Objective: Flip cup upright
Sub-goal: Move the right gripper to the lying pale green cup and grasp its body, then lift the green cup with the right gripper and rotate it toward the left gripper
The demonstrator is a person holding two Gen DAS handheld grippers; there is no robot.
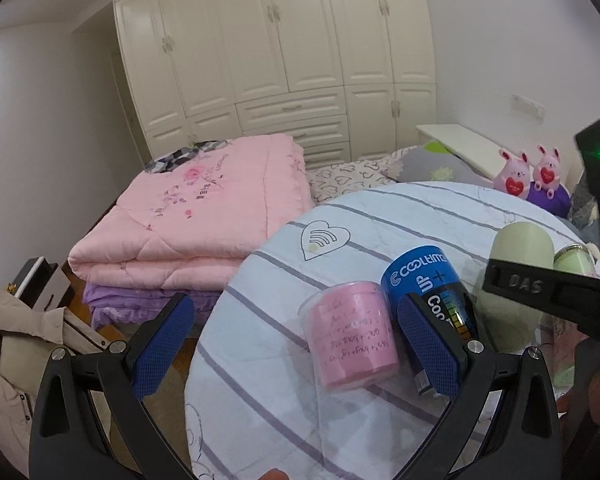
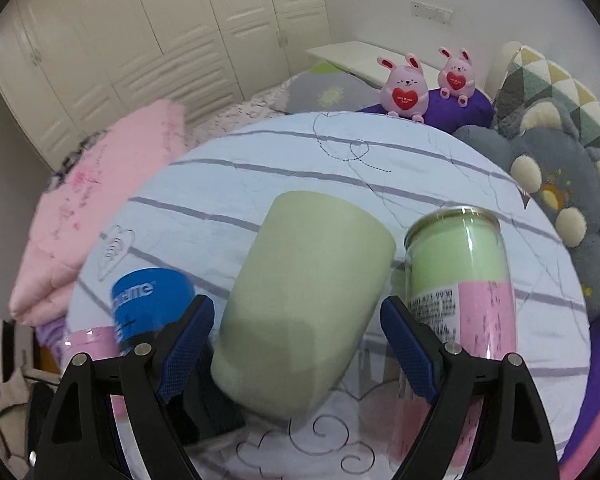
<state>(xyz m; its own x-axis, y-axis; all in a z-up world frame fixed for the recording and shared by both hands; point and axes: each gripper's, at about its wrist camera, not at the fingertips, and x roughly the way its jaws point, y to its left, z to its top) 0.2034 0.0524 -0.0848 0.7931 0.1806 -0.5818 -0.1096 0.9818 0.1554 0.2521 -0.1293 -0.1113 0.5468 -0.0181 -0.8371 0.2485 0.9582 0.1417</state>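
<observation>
In the left wrist view, the left gripper (image 1: 296,344) fills the bottom of the frame with its blue-padded fingers (image 1: 162,344) spread wide and nothing between them but the striped cloth of a round table (image 1: 284,432). One pad hangs off the table's left edge; the other sits in front of a blue can (image 1: 418,280) lying right of centre. Just left of that can, touching or nearly touching it, lies a clear pink-filled cup (image 1: 352,336) on its side, its rim toward the upper left. At the right edge the pale green cup (image 1: 520,244) stands with its closed end up, and the black body of the right gripper (image 1: 556,292) crosses in front of it; a green-topped jar (image 1: 574,260) peeks out just to its right. A folded pink quilt (image 1: 204,216) lies in the left middle of the frame, a cream wardrobe (image 1: 276,48) runs across the top, and two pink toy rabbits (image 1: 530,172) sit at the far right. In the right wrist view, the right gripper (image 2: 296,344) is wide open, and the green cup (image 2: 300,304) stands between its blue pads (image 2: 188,344), mouth down, slightly tilted, filling the centre of the frame; whether either pad touches it I cannot tell, though a gap shows on the right side. The clear jar (image 2: 464,280), with green and pink contents, stands just right of the cup behind the right pad, and the blue can (image 2: 148,304) shows at lower left. The rabbits (image 2: 406,88) sit at the top centre beyond the table.
</observation>
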